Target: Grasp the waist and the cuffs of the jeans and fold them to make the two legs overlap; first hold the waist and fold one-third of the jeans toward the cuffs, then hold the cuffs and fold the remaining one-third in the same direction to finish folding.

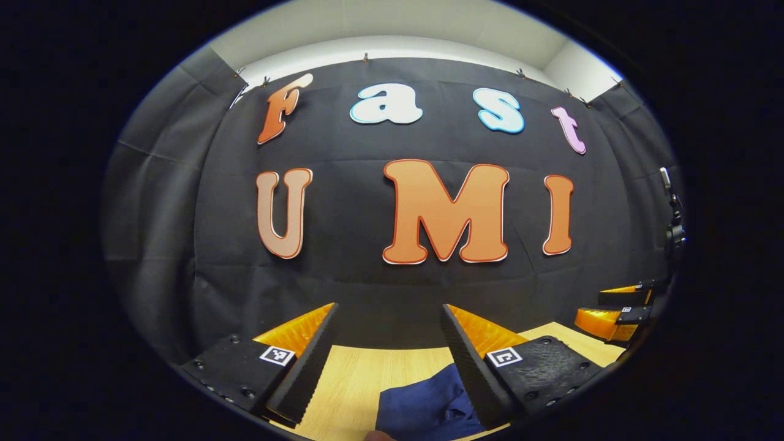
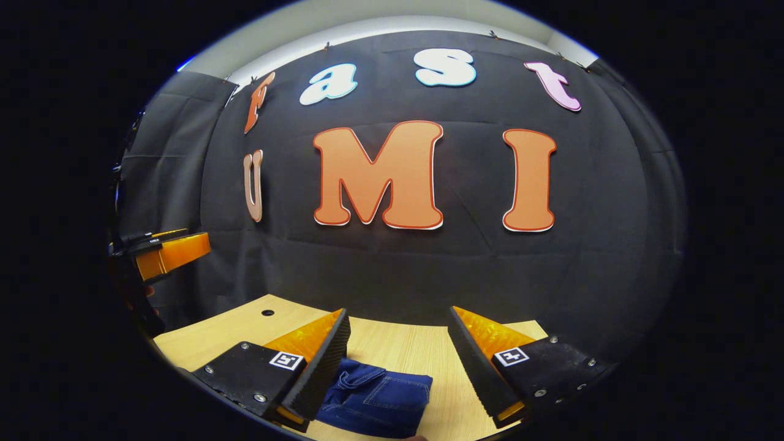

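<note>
Risk noted: the compactly folded jeans (image 2: 375,397) on the table (image 2: 392,346) could spring open or be dragged askew if a finger snags them, since they lie beneath and between the left gripper (image 1: 389,361) and right gripper (image 2: 398,364), both spread wide, holding nothing.

The folded jeans (image 2: 376,398) lie on the table (image 2: 404,346), at six o'clock under the booth wall (image 2: 429,269), which stands behind at twelve.

Folded jeans (image 2: 375,398) on wooden table (image 2: 404,346)
</note>
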